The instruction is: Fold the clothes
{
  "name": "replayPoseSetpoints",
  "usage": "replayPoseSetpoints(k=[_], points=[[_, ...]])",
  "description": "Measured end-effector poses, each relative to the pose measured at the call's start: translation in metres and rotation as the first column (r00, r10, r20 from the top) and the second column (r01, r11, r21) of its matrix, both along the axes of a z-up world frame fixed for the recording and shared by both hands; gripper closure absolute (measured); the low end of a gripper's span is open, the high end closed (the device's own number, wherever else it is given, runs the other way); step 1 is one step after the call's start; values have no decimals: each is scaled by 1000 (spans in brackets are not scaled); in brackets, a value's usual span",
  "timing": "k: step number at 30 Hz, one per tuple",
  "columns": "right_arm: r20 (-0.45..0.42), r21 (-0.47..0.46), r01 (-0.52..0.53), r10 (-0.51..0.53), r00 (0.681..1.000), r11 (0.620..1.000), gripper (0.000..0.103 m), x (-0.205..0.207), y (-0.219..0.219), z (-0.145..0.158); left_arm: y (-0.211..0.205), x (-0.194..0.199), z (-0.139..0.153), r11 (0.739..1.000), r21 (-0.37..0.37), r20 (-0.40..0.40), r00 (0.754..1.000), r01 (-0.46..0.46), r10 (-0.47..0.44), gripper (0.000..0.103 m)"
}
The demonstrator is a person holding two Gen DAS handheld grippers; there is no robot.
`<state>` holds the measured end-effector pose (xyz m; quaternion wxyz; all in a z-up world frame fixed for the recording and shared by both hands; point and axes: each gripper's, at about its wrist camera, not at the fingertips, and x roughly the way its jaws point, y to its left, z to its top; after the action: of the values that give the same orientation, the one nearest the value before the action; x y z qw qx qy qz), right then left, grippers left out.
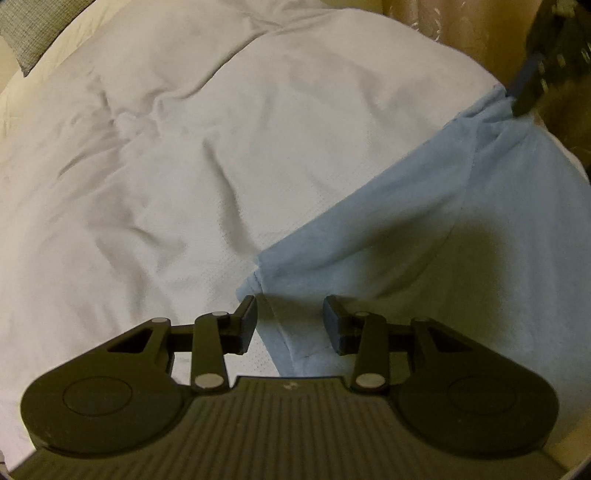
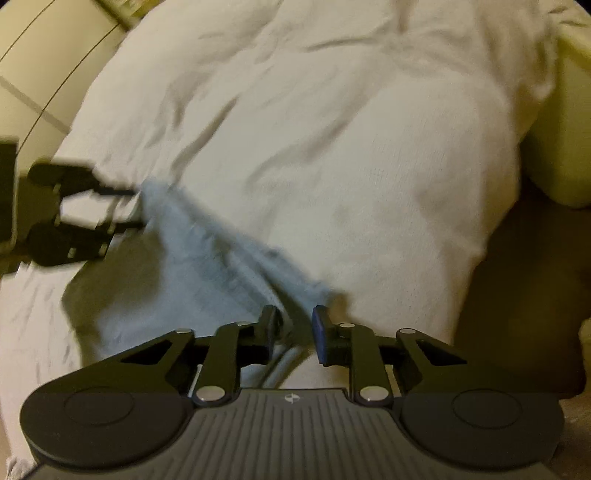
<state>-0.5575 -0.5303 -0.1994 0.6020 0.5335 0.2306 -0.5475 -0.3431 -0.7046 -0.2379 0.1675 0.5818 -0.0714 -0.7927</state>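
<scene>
A light blue garment [image 1: 424, 229] lies spread on the white bedding [image 1: 166, 166]. My left gripper [image 1: 291, 321] is open, its fingers standing on either side of the garment's near corner and hem. In the right wrist view that gripper [image 2: 127, 206] also shows apart at the garment's [image 2: 192, 266] far corner. My right gripper [image 2: 294, 330] has a narrower gap, with the hem running between its fingers and bedding showing beside it. In the left wrist view the right gripper [image 1: 526, 94] sits at the other corner, where the cloth bunches into folds.
The rumpled white duvet [image 2: 332, 147] covers the bed. A grey pillow [image 1: 26, 37] lies at the far left corner. A beige curtain [image 1: 461, 26] hangs behind the bed. The bed's edge drops to a dark floor [image 2: 517, 295] on the right.
</scene>
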Motion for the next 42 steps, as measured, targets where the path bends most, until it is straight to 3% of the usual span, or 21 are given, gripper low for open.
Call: replayPoseSetpoints(k=[2, 5, 12, 13, 14, 15, 16, 22, 26, 30, 33, 36, 37, 40, 42], points=[[6, -10, 36, -36, 999, 999, 80, -8, 2, 4, 1, 2, 3, 999, -8, -11, 999, -35, 35, 67], [17, -26, 6, -6, 1000, 1000, 78, -6, 6, 9, 8, 5, 11, 998, -14, -38, 998, -59, 58, 68], [24, -12, -72, 72, 997, 997, 70, 17, 4, -5, 38, -1, 13, 999, 42, -75, 997, -19, 22, 69], [19, -9, -80, 80, 997, 997, 76, 20, 1, -8, 40, -4, 10, 999, 48, -71, 997, -13, 17, 70], [16, -8, -77, 77, 997, 997, 91, 19, -1, -10, 42, -7, 7, 999, 50, -68, 998, -13, 17, 71], [15, -7, -65, 65, 998, 998, 99, 17, -4, -12, 43, -10, 4, 999, 52, -66, 998, -16, 19, 72], [14, -7, -53, 54, 998, 999, 100, 14, -6, -13, 43, -12, 3, 998, 52, -68, 997, -24, 27, 72], [-3, -3, 18, -18, 1000, 1000, 99, 0, -3, -8, 51, -17, 18, 995, 69, -116, 990, -75, 83, 72], [-24, -37, -37, 36, 999, 999, 92, 19, 1, 3, 73, -22, 23, 994, 98, -142, 988, -51, 64, 72], [-44, -72, -101, 98, 994, 992, 89, 41, 5, 14, 83, -28, 8, 990, 128, -129, 989, -56, 73, 72], [-39, -69, -166, 164, 986, 984, 89, 59, -3, 3, 80, -29, -2, 988, 139, -124, 988, -74, 91, 68], [-87, -39, -169, 165, 982, 985, 94, 57, -12, -15, 70, -25, -4, 988, 135, -123, 988, -73, 90, 65], [-102, -27, -145, 142, 985, 989, 103, 49, -12, -19, 66, -23, -4, 989, 128, -121, 988, -79, 94, 65], [-140, -6, -96, 94, 986, 995, 103, 28, -7, -18, 50, -4, 3, 986, 87, -112, 982, -144, 153, 62], [-170, 4, -86, 85, 982, 996, 94, 17, 0, -13, 39, 12, 9, 979, 60, -108, 974, -195, 201, 63]])
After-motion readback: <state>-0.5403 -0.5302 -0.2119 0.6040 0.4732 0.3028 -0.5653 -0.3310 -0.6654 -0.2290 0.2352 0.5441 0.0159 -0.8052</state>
